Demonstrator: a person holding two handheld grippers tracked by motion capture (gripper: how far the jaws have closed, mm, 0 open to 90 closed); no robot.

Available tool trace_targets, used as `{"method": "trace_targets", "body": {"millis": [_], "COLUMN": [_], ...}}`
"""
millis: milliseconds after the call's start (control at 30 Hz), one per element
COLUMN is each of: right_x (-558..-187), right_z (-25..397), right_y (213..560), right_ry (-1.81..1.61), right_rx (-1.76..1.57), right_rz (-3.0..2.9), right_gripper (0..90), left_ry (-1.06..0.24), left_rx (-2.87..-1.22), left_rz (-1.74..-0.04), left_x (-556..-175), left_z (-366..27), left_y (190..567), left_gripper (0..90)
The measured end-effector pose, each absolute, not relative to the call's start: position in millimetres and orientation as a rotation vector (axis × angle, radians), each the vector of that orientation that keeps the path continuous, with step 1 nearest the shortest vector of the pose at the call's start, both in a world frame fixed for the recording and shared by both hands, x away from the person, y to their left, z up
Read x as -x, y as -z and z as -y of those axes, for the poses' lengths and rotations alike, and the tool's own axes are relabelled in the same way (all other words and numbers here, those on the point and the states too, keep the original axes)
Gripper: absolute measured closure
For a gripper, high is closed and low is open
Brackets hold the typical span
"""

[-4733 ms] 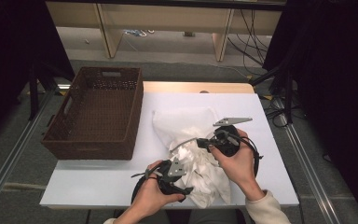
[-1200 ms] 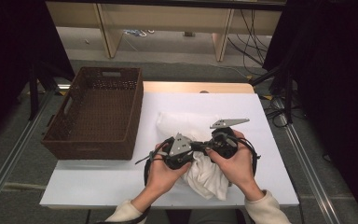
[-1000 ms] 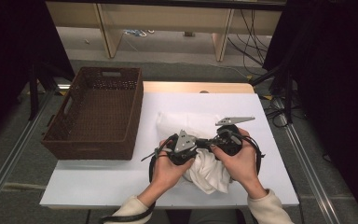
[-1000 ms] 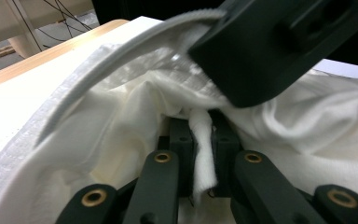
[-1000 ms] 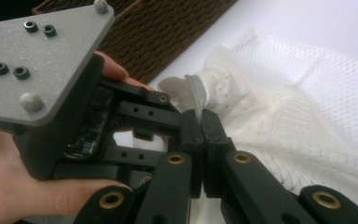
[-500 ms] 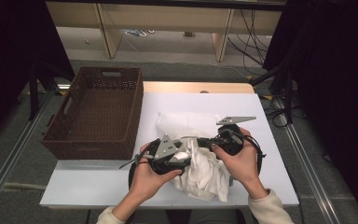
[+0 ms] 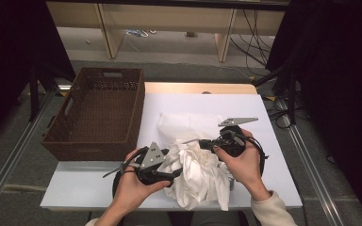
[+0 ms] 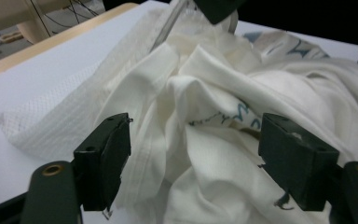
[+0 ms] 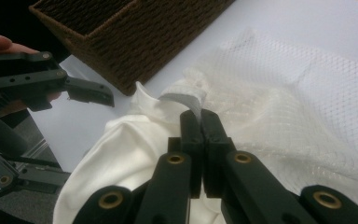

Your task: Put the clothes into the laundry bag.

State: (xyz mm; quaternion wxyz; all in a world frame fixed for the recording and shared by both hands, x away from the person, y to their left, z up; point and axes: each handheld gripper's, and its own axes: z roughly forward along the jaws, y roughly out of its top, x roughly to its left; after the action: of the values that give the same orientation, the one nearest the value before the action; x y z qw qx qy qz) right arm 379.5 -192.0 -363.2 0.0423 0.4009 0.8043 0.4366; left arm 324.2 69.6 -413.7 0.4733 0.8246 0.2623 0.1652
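Note:
A crumpled white garment (image 7: 200,175) lies at the table's front centre, partly on a white mesh bag (image 7: 179,125). My right gripper (image 7: 195,140) is shut on a folded edge of the garment (image 9: 121,144), its jaws (image 9: 199,116) pressed together over the cloth, with the mesh bag (image 9: 279,93) just beyond. My left gripper (image 7: 176,174) sits at the garment's left side. Its jaws (image 8: 193,158) stand wide open with the bunched garment (image 8: 205,116) bulging between and ahead of them. The mesh bag (image 8: 60,116) spreads to their left.
A brown wicker basket (image 7: 75,141) stands on the table's left part, close to the left hand; its corner (image 9: 121,46) is near the cloth. Bare white table (image 7: 273,165) lies to the right of the right hand. Cables trail on the floor behind.
My left gripper has drawn away from the right one, moving left and toward the front edge. The right gripper has kept its place, holding the cloth.

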Motion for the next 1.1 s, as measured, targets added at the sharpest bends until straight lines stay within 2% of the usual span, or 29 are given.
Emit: {"method": "trace_targets", "body": {"millis": [233,467,567,700,833,1000,1067,1100], "right_x": [-380,-380,-380,-378,-378,-377,-377,-378], "right_z": [192,190,189,188,187,185,184,183], "right_y": [364,365,367,366,367,367,368,368], "right_ry": [-1.319,-1.311,-1.323,-1.304,-1.31,-1.291,-1.285,-1.292], "right_rx": [-1.214,-1.212,-1.227,-1.248,-1.245,-1.244,-1.242,-1.228], "right_rz": [-2.464,-2.481,-2.491,-2.488,-2.487,-2.494,-2.5,-2.499], "right_gripper": [90.0,90.0,90.0,90.0,90.0,90.0,90.0,90.0], "left_ry": [-0.294,-0.348,-0.346,-0.376,-0.382,-0.342,-0.328,-0.281], "left_rx": [-2.068,-2.122,-2.115,-2.139,-2.144,-2.116,-2.077,-2.024], "left_rz": [-0.695,-0.677,-0.663,-0.635,-0.622,-0.625,-0.633,-0.624], "left_x": [-322,-340,-345,-348,-350,-348,-344,-342], "left_z": [-84,-76,-66,-57,-51,-47,-46,-42], "left_y": [435,445,445,446,447,440,433,430], "left_gripper": [19.2,17.9,20.3,31.1,54.6,75.4,78.6,79.7]}}
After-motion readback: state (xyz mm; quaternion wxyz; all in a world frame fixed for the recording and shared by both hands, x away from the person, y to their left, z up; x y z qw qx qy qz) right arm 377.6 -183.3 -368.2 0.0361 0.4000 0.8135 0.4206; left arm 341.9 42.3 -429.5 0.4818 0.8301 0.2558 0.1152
